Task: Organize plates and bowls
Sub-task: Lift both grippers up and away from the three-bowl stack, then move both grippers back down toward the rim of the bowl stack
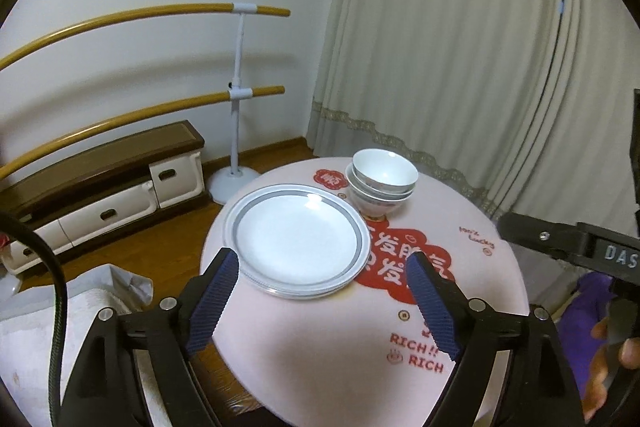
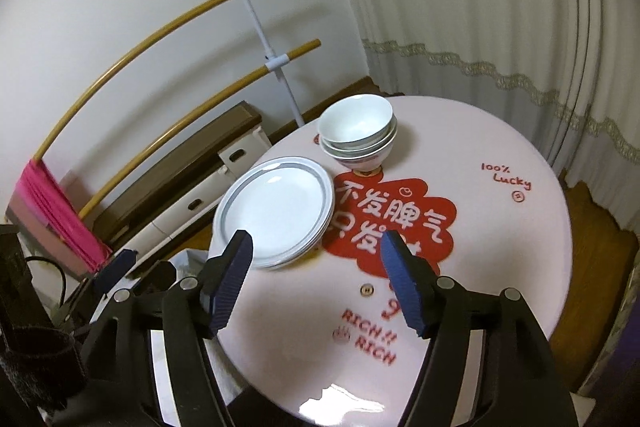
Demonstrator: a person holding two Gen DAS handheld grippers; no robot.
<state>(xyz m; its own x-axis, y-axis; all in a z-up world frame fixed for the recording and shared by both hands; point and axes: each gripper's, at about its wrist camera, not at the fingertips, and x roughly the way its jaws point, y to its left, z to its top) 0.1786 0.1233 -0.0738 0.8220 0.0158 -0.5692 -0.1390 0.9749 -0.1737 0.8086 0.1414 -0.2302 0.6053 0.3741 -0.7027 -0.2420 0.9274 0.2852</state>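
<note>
Both the left gripper (image 1: 322, 259) and right gripper (image 2: 316, 239) hang released and empty. Stacked grey-rimmed white ceramic plates (image 1: 298, 241) sit beside nested white porcelain bowls (image 1: 382, 185) on the round pink printed table (image 1: 472, 267). Sorting appears complete; the next move likely requires only withdrawal.

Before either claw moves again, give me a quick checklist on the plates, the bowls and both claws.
1. White grey-rimmed plates in one stack: ok.
2. White ceramic bowls nested in one stack: ok.
3. Both stacks fully on the round pink table: the plates reach close to its left edge; cannot tell.
4. Left claw open with nothing between its pads: ok.
5. Right claw open with nothing between its pads: ok.
6. Any dish left loose on the table: none in view; ok.
</note>
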